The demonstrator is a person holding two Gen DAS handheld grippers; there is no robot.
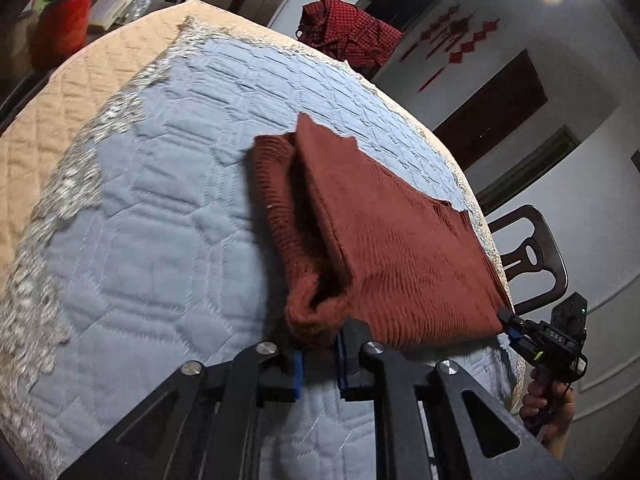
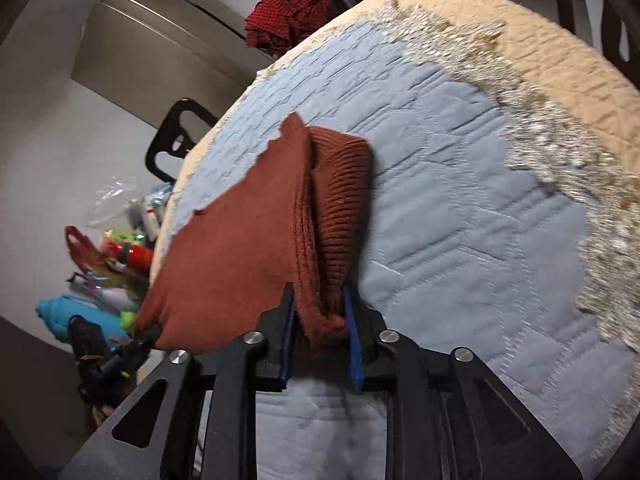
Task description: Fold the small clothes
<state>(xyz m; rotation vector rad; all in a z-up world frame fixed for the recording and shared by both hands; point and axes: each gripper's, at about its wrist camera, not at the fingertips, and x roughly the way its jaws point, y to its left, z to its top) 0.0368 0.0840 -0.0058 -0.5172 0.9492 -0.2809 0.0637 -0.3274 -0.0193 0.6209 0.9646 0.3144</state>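
Observation:
A rust-red knit garment (image 1: 384, 240) is stretched and lifted over the blue quilted cover (image 1: 160, 248) of the table. My left gripper (image 1: 320, 354) is shut on its near left corner, cloth bunched between the blue pads. My right gripper (image 1: 514, 326) shows at the right, shut on the other near corner. In the right wrist view the garment (image 2: 248, 248) hangs folded in two layers, its ribbed hem (image 2: 340, 200) on the right. My right gripper (image 2: 320, 340) pinches a corner, and my left gripper (image 2: 136, 344) holds the far corner at the lower left.
A red checked garment (image 1: 348, 32) lies at the table's far edge, also in the right wrist view (image 2: 288, 12). The beige quilt (image 1: 80, 92) has a lace border. A dark chair (image 1: 532, 256) stands at the right. Bags and toys (image 2: 116, 256) clutter the floor.

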